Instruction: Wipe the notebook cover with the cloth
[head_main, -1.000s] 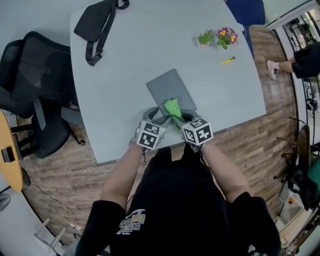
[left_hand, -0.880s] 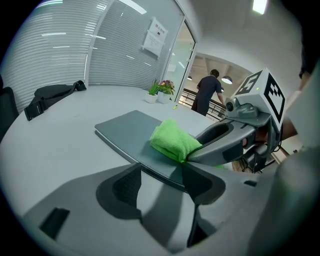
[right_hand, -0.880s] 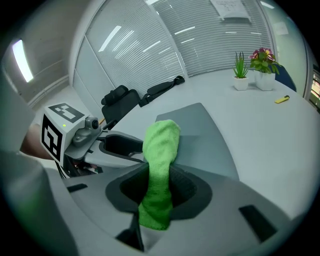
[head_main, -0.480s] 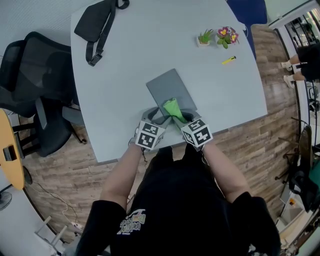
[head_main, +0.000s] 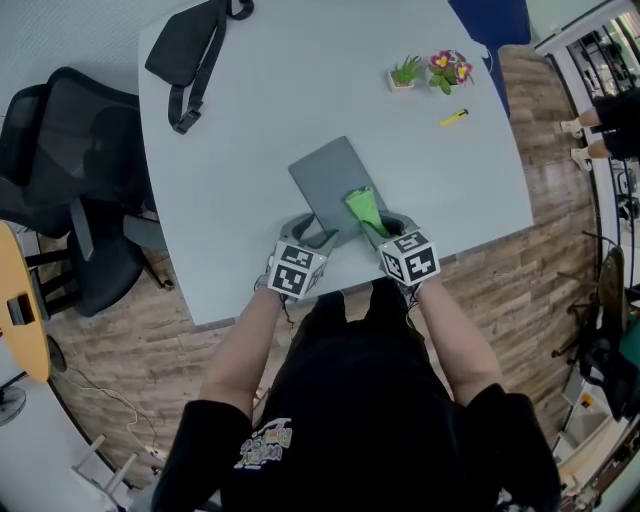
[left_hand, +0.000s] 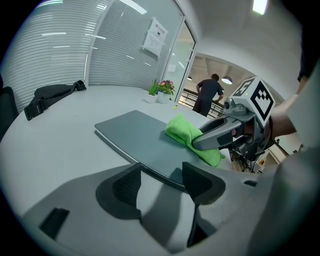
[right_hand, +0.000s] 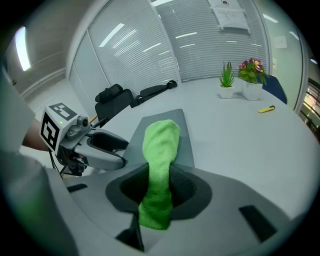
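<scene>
Notebook (head_main: 325, 180) lies flat on the desk (head_main: 250, 100). The green cloth (head_main: 364, 210), clamped in the right gripper (head_main: 390, 232), has slid from the notebook's near middle over to its right edge, so a sideways wiping stroke looks under way, with the cover's far part probably still unwiped. Left gripper (head_main: 312, 236) sits at the notebook's near-left corner, jaws apart, gripping nothing.
</scene>
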